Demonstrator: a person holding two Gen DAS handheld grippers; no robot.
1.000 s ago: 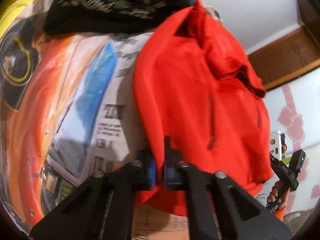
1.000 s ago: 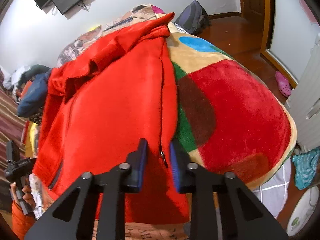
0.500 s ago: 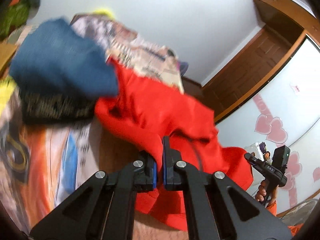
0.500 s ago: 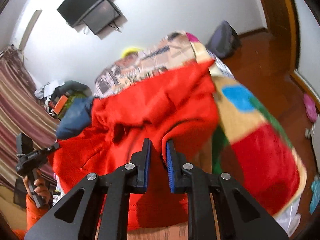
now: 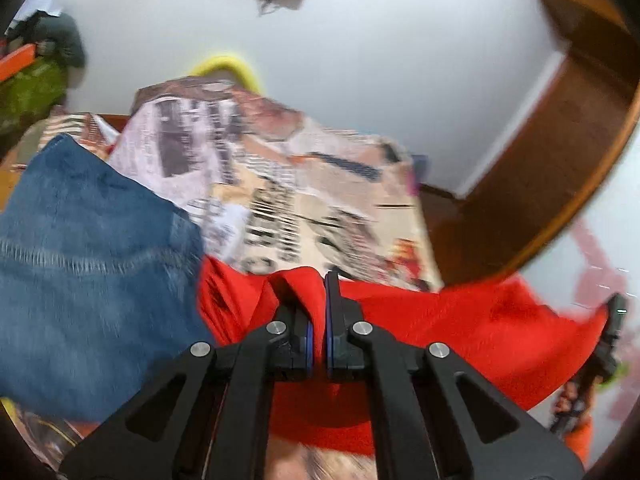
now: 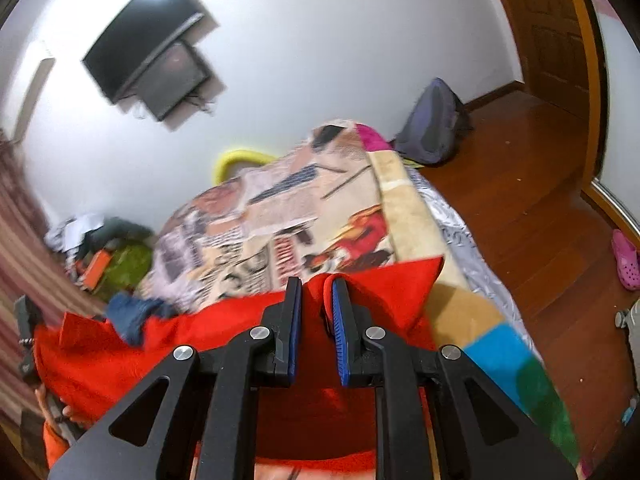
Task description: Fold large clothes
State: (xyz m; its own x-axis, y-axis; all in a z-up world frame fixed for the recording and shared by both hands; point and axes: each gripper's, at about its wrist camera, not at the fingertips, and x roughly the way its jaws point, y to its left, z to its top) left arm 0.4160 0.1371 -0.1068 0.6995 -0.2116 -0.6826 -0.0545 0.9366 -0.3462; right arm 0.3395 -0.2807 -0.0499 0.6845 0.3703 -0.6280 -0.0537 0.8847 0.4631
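A large red fleece jacket (image 5: pixel 460 332) lies spread across the near part of the bed. My left gripper (image 5: pixel 318 304) is shut on a fold of its edge, with red cloth pinched between the blue pads. My right gripper (image 6: pixel 316 304) is shut on another fold of the same jacket (image 6: pixel 224 340), near its right corner. The jacket stretches between the two grippers. The other gripper and hand show at the right edge of the left wrist view (image 5: pixel 600 360) and at the left edge of the right wrist view (image 6: pixel 26 336).
A printed blanket (image 6: pixel 288 216) covers the bed. Folded blue jeans (image 5: pixel 88 280) lie at the left of the jacket. A TV (image 6: pixel 148 64) hangs on the wall. A backpack (image 6: pixel 432 124) and pink shoe (image 6: pixel 626 256) are on the wooden floor. Clutter (image 6: pixel 104 252) lies far left.
Both grippers have lifted and swung forward with the jacket's edge, folding the hanging lower part up over the bed. The views now tilt up toward the wall.
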